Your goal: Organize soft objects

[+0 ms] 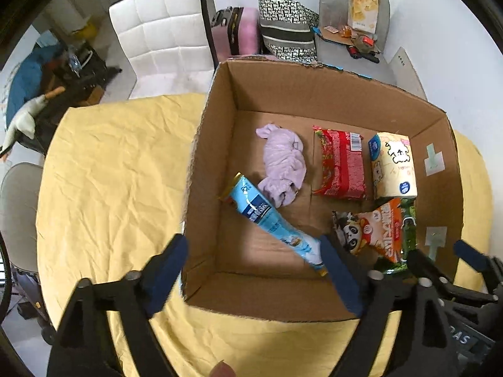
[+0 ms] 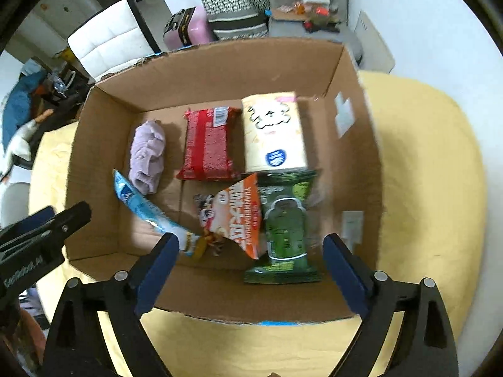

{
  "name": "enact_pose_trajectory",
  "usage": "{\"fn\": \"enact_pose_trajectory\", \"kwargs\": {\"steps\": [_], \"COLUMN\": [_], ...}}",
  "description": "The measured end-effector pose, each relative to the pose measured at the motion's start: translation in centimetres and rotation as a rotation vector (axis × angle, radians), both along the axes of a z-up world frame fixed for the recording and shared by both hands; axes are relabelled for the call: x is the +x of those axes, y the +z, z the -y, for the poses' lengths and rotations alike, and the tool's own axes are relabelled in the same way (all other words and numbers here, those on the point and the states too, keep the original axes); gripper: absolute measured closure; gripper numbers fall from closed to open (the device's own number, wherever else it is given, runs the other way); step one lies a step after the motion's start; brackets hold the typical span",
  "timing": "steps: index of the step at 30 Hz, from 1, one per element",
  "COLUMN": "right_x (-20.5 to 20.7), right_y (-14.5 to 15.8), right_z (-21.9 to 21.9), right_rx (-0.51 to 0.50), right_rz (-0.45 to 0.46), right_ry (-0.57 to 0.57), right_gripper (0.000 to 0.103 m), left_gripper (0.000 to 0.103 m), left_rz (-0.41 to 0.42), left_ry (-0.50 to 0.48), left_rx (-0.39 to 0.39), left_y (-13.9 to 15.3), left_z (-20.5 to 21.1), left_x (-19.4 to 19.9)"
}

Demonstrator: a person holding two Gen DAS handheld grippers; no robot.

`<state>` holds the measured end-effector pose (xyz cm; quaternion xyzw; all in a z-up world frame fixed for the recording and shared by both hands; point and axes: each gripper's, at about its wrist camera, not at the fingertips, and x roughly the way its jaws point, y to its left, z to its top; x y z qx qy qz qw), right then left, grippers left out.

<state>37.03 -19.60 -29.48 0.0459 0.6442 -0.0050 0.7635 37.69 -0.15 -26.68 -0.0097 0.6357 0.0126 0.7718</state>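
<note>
An open cardboard box (image 1: 220,100) (image 2: 103,103) stands on the yellow-covered table (image 1: 119,157). Inside lie a lilac cloth (image 1: 284,163) (image 2: 147,154), a red packet (image 1: 341,165) (image 2: 207,144), a cream tissue pack (image 1: 393,165) (image 2: 273,132), an orange panda snack bag (image 1: 377,229) (image 2: 239,216), a green pack (image 2: 284,229) and a blue tube packet (image 1: 270,216) (image 2: 141,207). My left gripper (image 1: 254,278) is open and empty over the box's near left corner. My right gripper (image 2: 251,270) is open and empty above the box's near wall; it also shows in the left wrist view (image 1: 440,257).
A white chair (image 1: 163,34) stands behind the table at left. A pink suitcase (image 1: 235,31), a patterned bag (image 1: 287,31) and a grey chair with clutter (image 1: 355,15) stand behind the box. A plush goose (image 1: 22,122) lies at far left.
</note>
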Motion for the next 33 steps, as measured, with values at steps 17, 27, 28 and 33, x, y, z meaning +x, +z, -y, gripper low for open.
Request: {"fn": "enact_pose_trajectory", "kwargs": {"steps": [17,27,28,33], "right_x": [-3.8,-11.1,-11.9,-16.8], "right_y": [4.7,14.5,15.5,21.1], "right_z": [0.1,1.4,1.4,1.4], "right_rx": [-0.059,-0.036,-0.036,-0.005], "right_rz": [0.081,0.238,0.251,0.324], "right_ry": [-0.028,-0.049,-0.048,-0.039], "right_gripper": [0.0,0.0,0.0,0.0], "left_gripper": [0.001,0.001,0.001,0.001], "left_rz": [0.175,0.32,0.336,0.403], "left_ry": [-0.023,-0.039,-0.038,-0.047], "left_rx": [0.038,0.019,0.014,-0.002], "left_y": [6.5,16.1,17.1,22.2], "left_z": [0.3,0.5,0.4,0.3], "left_x": [-4.9,-12.6,-13.4,-17.6]}}
